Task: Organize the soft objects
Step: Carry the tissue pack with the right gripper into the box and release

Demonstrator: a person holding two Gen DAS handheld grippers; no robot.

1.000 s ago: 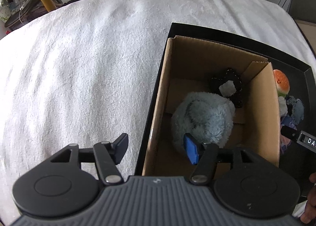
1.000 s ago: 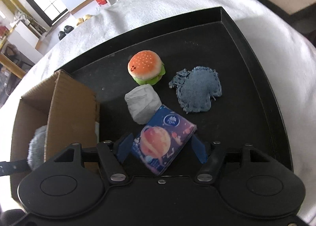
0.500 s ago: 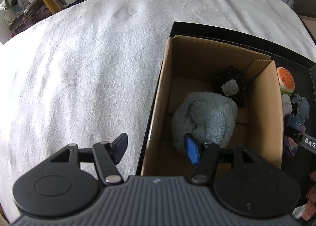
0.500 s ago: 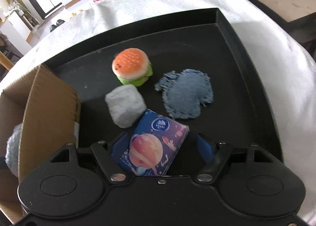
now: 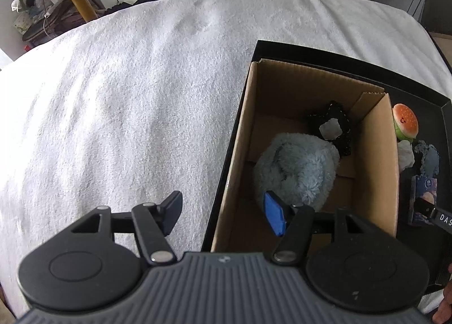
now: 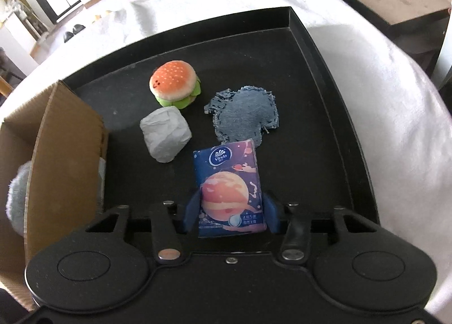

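Tissue pack, a small dark-blue soft packet printed with an orange planet (image 6: 230, 191), is sitting on the black tray (image 6: 333, 114), gripped low at its two long edges by the right tongs (image 6: 230, 215), whose jaws have just been closing on it. It is looking light and squashy, so a gentle squeeze across the middle seems best. The left tongs (image 5: 223, 212) are hanging open and empty. Only their camera is showing inside the brown cardboard box (image 5: 378, 182), where a fluffy pale-blue plush (image 5: 296, 168) is lying.
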